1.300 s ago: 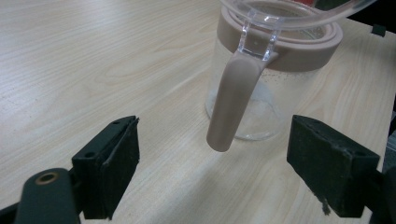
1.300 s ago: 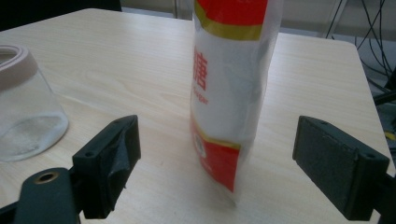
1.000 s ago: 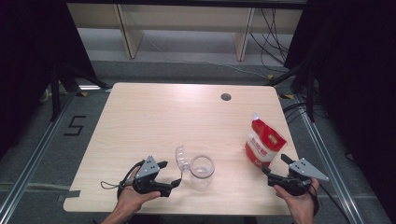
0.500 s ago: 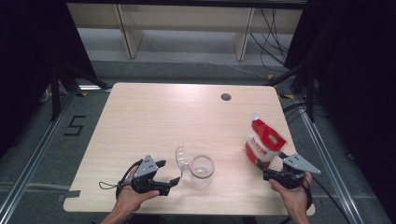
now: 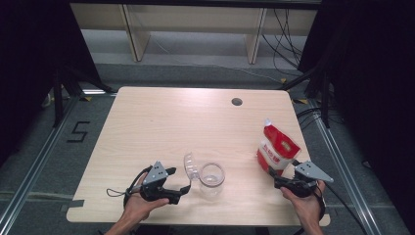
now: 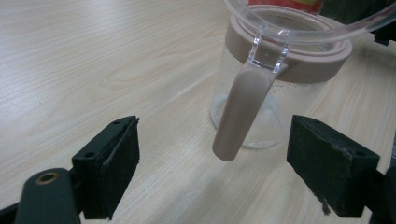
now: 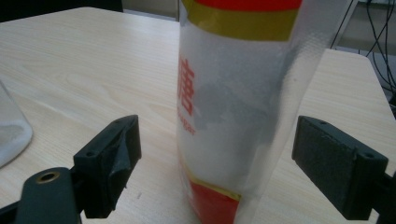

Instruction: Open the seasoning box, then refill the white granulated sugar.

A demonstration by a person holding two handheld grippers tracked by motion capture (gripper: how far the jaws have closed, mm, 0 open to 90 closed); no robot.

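The left gripper [image 5: 182, 182] has its jaws spread wide, one to each side of the tan handle [image 6: 240, 116] of the jar [image 5: 211, 179], not touching it; the jar stands upright near the front edge of the surface [image 5: 195, 122], its clear lid [image 5: 190, 166] flipped open to the left, and seems empty but for a faint dusting at the bottom, though the glass makes that hard to judge. The right gripper [image 5: 275, 177] is likewise spread, its jaws flanking the lower part of the bag [image 5: 277, 149], which stands upright toward the front right, well apart from the jar. This looks like the approach step: both grippers are lined up, neither has closed. Next, each would need to ease forward and close, the left on the handle to steady the jar, the right gently on the soft bag.
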